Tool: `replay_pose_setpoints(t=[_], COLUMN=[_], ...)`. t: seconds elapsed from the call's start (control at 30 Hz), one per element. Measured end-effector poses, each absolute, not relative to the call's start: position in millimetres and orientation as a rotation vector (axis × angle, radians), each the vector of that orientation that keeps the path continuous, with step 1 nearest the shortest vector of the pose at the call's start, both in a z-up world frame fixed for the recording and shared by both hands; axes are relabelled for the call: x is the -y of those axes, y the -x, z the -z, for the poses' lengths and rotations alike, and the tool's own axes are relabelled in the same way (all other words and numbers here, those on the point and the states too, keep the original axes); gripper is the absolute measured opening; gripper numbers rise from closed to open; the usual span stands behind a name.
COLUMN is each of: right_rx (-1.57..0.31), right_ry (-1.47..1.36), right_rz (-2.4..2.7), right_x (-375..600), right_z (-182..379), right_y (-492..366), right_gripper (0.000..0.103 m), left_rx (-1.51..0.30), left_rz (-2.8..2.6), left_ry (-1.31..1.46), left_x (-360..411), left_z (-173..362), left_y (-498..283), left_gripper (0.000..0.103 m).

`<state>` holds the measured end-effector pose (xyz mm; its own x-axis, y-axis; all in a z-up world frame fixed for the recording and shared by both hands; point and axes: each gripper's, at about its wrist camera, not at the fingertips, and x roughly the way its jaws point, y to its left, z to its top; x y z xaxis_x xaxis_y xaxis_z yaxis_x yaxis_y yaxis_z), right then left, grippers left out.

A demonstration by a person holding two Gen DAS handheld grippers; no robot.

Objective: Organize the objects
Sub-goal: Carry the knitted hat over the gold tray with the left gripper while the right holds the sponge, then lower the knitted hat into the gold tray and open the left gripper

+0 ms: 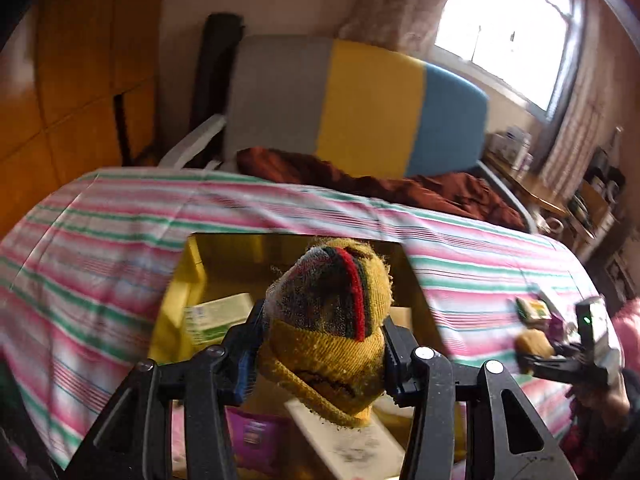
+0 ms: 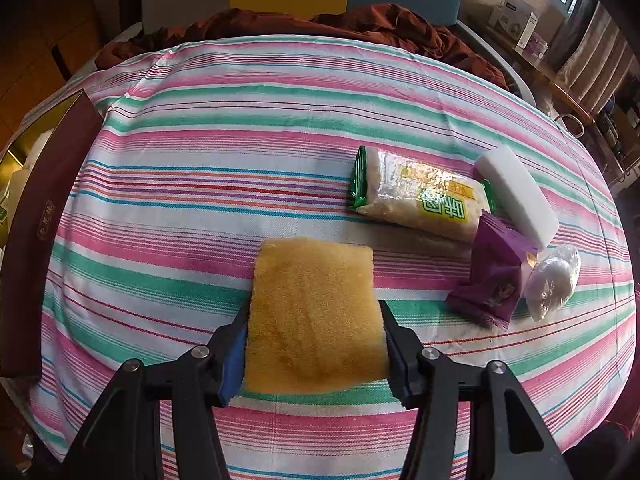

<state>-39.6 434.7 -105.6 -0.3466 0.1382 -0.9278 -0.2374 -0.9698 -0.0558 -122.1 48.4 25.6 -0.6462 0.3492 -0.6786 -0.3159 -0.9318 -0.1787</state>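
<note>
In the left wrist view my left gripper point(image 1: 324, 332) is shut on a rolled yellow knitted sock point(image 1: 332, 300) with red and green stripes. It hangs over an open box point(image 1: 176, 280) with a yellow lining that holds a green-white carton point(image 1: 220, 312), a purple packet point(image 1: 256, 432) and a white item. My right gripper point(image 2: 314, 320) is shut on a yellow sponge point(image 2: 316, 300) that rests on the striped cloth point(image 2: 240, 140). That gripper point(image 1: 536, 356) also shows at the right edge of the left wrist view, with the sponge point(image 1: 532, 342) in it.
Right of the sponge lie a green-white snack pack point(image 2: 420, 196), a white block point(image 2: 516, 196), a purple packet point(image 2: 492, 280) and a clear wrapped bundle point(image 2: 554, 280). The box's maroon wall point(image 2: 44, 200) stands at the left. A brown blanket point(image 2: 320, 24) and a grey-yellow-blue cushion point(image 1: 360, 100) lie behind.
</note>
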Motion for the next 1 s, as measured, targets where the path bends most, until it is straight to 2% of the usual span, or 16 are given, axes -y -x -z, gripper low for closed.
replay_pose_setpoints(t=[0.17,0.4,0.67,0.77,0.87,0.93,1.0], right_rx=[-0.128,-0.129,-0.132,-0.131,-0.130,-0.131,-0.132], right_ry=[1.641,1.641,1.640,1.640,1.639,1.639,1.638], right_rz=[-2.402,-2.401,-2.401,-2.401,-2.400,-2.400,-2.400], right_x=[-435,-435,-435,-434,-434,-433,-433], right_z=[105,105,105,103,103,103,103], right_y=[39,41,41,37,37,37,37], right_gripper=[0.057,0.058,0.058,0.058,0.058,0.058,0.058], left_rx=[0.202,0.357,0.406,0.359,0.305,0.283,0.275], left_rz=[-2.574,-2.526,-2.435,-2.443,-2.448,-2.460,-2.486], left_ry=[1.173,1.264,1.386,1.413,1.438,1.441,1.437], left_x=[-9,-7,-42,-54,-61,-62,-60], left_z=[-7,9,29,37,44,45,44], left_y=[150,183,229,240,248,250,248], left_gripper=[0.050,0.050,0.051,0.051,0.059,0.068,0.072])
